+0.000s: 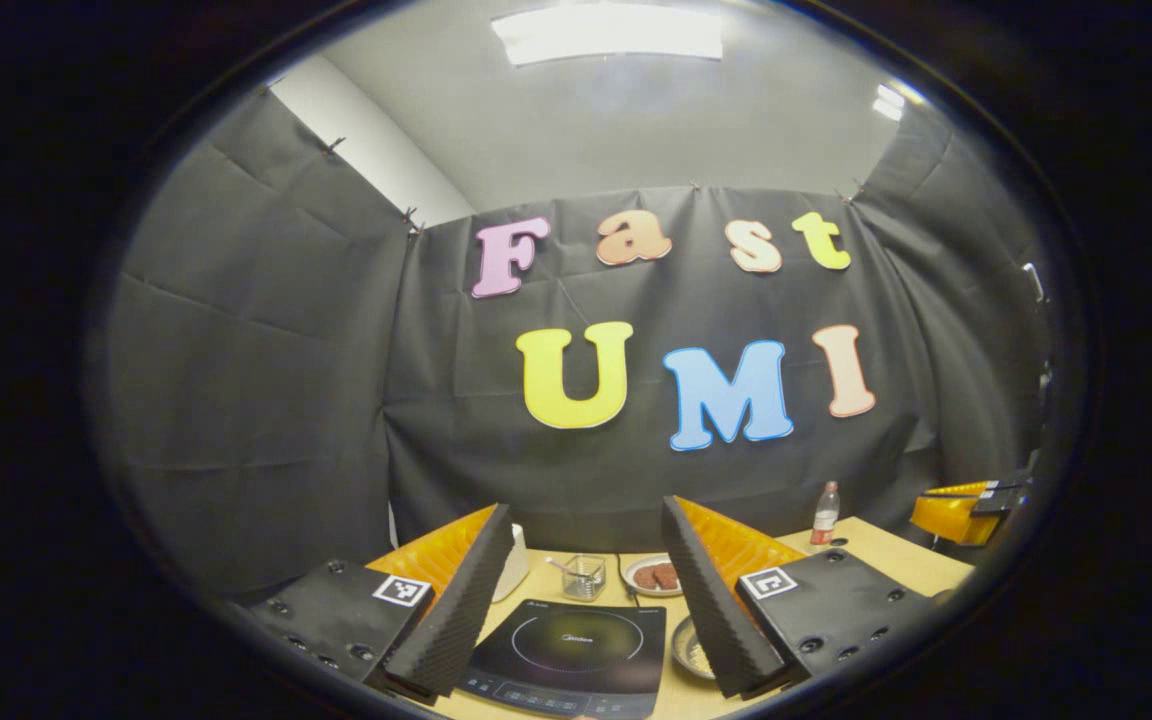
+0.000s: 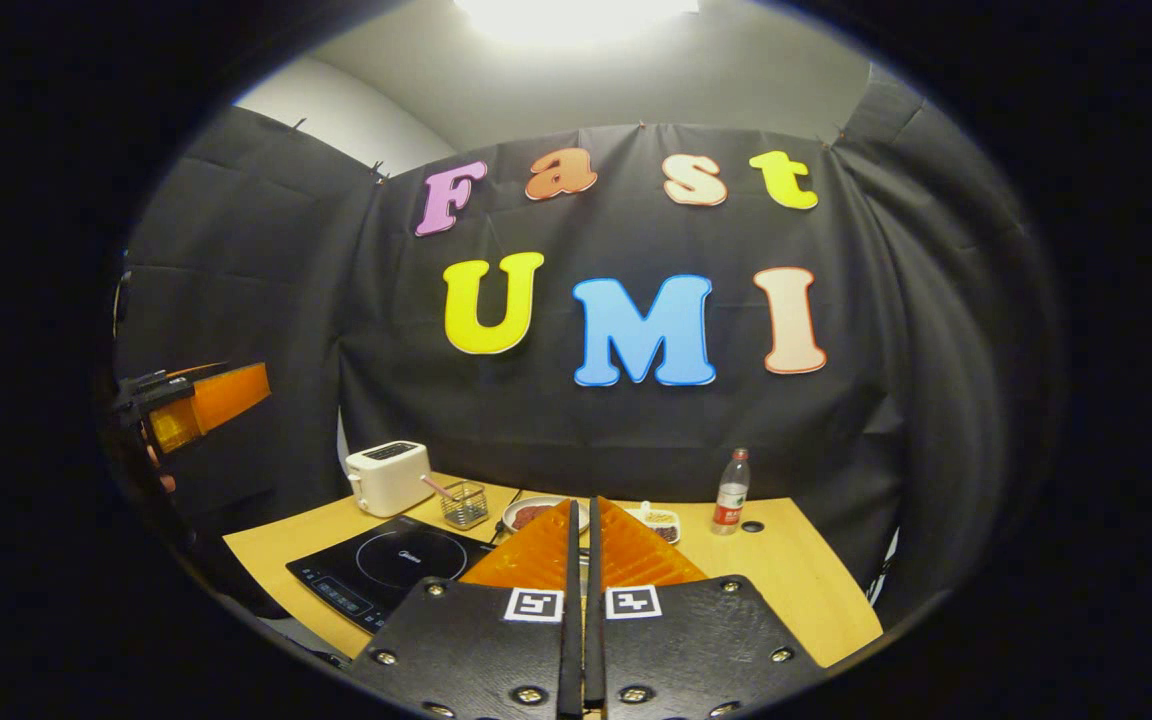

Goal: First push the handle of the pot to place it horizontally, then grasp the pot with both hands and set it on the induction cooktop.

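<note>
In the left gripper view the left gripper (image 1: 586,590) holds its two fingers wide apart with nothing between them, raised above the table (image 1: 896,560); through the gap lies the induction cooktop (image 1: 566,655), flat on the wood with its control strip toward the camera; just beside the cooktop's right edge sits a small dish (image 1: 688,648), partly hidden by the right-hand finger; beyond it stand a clear glass container (image 1: 583,575) and a plate (image 1: 653,575) with brown pieces on it; farther right a bottle (image 1: 825,514) stands near the back wall, and at the far right edge the right gripper (image 1: 956,510) hangs in the air.

In the right gripper view the right gripper (image 2: 582,560) has its fingers pressed together, only a thin slit between them, gripping nothing; the induction cooktop (image 2: 391,565) lies to their left on the table (image 2: 796,590); behind it stand a white toaster (image 2: 389,477) and the glass container (image 2: 463,503); the plate (image 2: 526,514) peeks past the fingertips; the bottle (image 2: 732,492) stands to the right; the left gripper (image 2: 201,400) hovers at the left edge.

Where the pot is cannot be told.
</note>
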The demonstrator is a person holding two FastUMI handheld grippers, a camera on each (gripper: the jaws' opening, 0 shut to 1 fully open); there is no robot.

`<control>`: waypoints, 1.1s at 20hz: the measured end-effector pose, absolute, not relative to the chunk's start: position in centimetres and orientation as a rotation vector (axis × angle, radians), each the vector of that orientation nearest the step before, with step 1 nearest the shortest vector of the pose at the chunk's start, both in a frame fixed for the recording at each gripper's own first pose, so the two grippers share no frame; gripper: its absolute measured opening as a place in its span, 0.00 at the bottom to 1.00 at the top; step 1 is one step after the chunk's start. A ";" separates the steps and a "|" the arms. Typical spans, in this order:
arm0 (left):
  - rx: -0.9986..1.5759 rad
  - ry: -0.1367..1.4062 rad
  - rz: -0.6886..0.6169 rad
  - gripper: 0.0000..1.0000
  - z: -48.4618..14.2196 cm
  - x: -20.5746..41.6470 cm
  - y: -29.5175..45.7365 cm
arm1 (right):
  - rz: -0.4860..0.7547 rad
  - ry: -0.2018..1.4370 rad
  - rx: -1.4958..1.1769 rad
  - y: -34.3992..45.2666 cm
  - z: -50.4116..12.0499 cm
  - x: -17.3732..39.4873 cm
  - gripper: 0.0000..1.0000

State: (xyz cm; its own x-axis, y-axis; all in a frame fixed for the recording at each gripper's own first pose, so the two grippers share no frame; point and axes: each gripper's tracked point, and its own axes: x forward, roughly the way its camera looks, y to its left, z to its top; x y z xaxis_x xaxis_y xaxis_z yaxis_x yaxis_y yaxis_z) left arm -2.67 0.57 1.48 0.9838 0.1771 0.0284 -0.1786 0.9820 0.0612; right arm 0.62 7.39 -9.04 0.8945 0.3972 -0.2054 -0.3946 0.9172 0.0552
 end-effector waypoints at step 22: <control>0.021 0.017 0.288 0.91 -2.3 -0.3 11.5 | 0.690 0.656 -0.104 20.4 -24.9 -1.9 0.02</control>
State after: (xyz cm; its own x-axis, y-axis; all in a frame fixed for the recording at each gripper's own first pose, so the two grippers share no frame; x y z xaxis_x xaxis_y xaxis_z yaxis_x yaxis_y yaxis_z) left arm -0.34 11.45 -2.34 0.9587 0.2840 -0.0143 -0.2837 0.9587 0.0228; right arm -1.94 20.38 -24.93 0.5800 0.5581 -0.5934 -0.6210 0.7743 0.1212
